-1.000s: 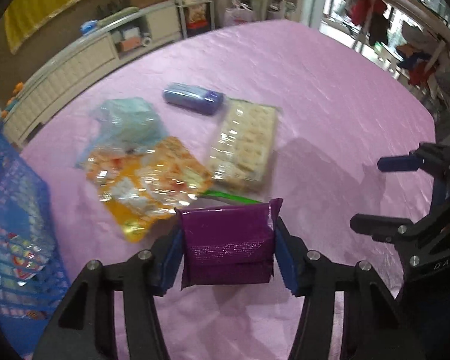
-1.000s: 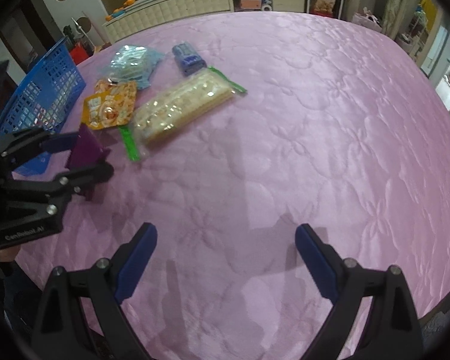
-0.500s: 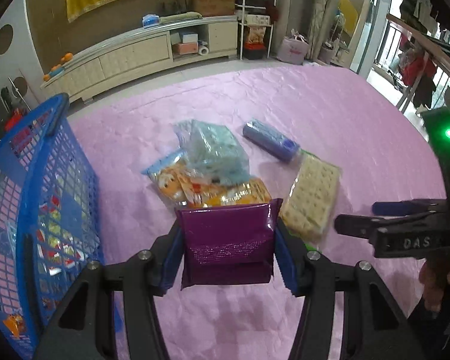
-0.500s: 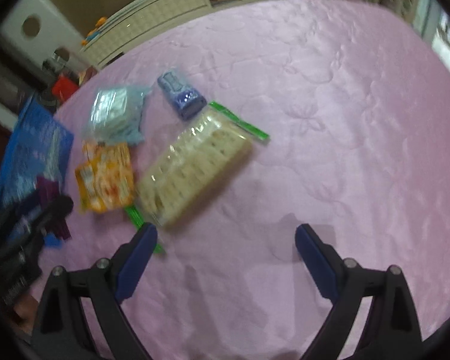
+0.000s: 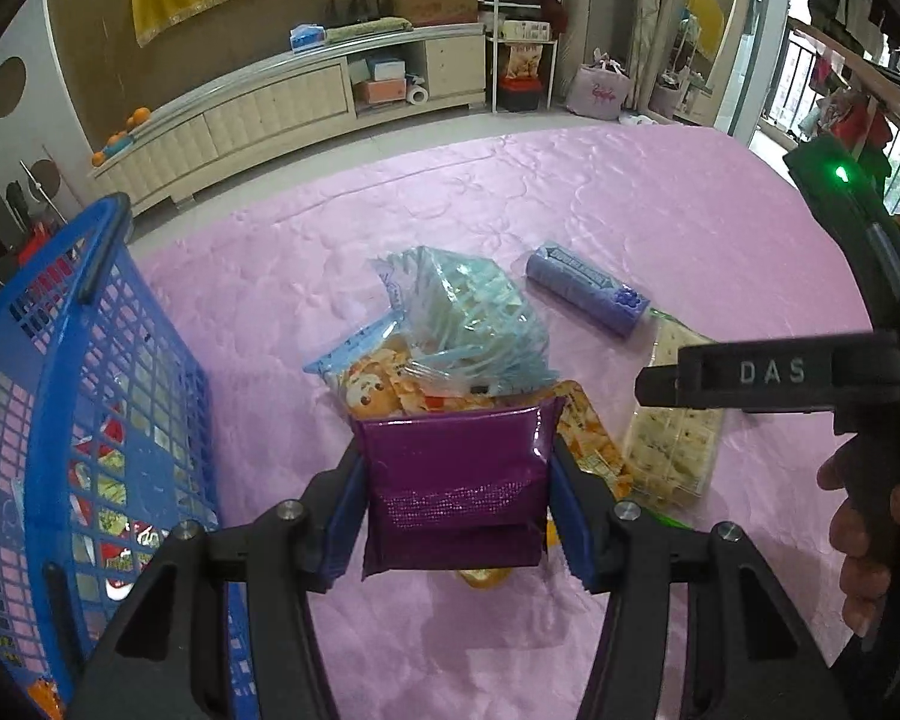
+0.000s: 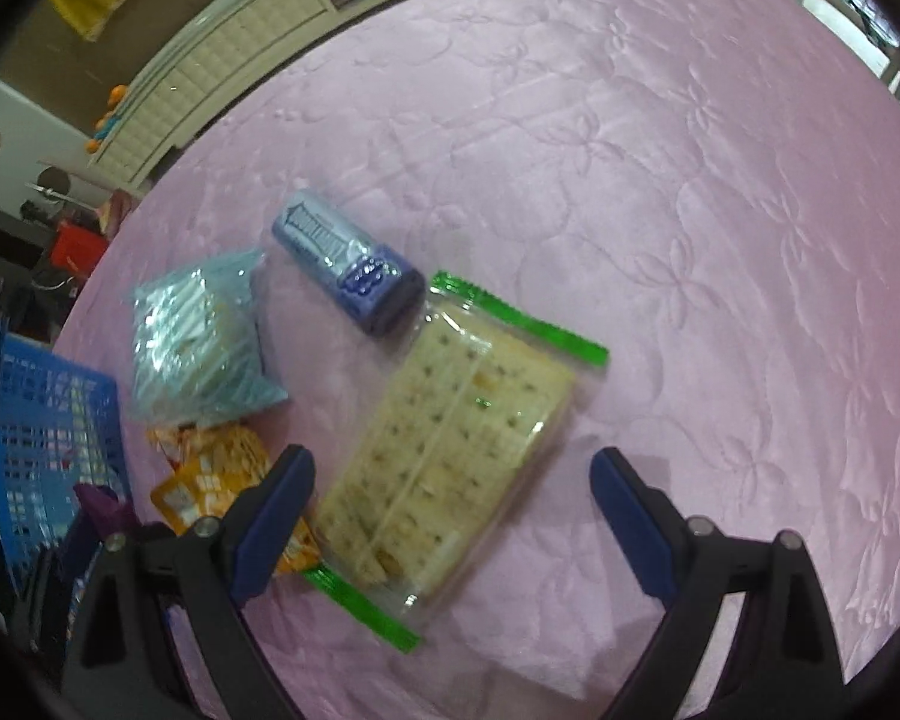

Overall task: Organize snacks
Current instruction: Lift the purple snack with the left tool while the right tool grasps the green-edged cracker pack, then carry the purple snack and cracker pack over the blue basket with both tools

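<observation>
- Left gripper (image 5: 456, 516): jaws pinch a purple packet (image 5: 453, 480) by its two sides, held above the pink cloth (image 5: 660, 210), nearest the camera.
- Right gripper (image 6: 450, 516): jaws spread wide, nothing between the pads, hanging over the cracker pack (image 6: 444, 468); a hand (image 5: 870, 546) grips its handle.
- Cracker pack: clear wrapper with green ends, flat on the pink cloth.
- Orange snack bag (image 6: 222, 480): just left of the cracker pack.
- Pale blue bag (image 6: 201, 348): beyond the orange bag, overlapping it.
- Blue tube (image 6: 348, 264): just beyond the cracker pack.
- Blue basket (image 5: 60, 420): far left of the cracker pack, packets inside.
</observation>
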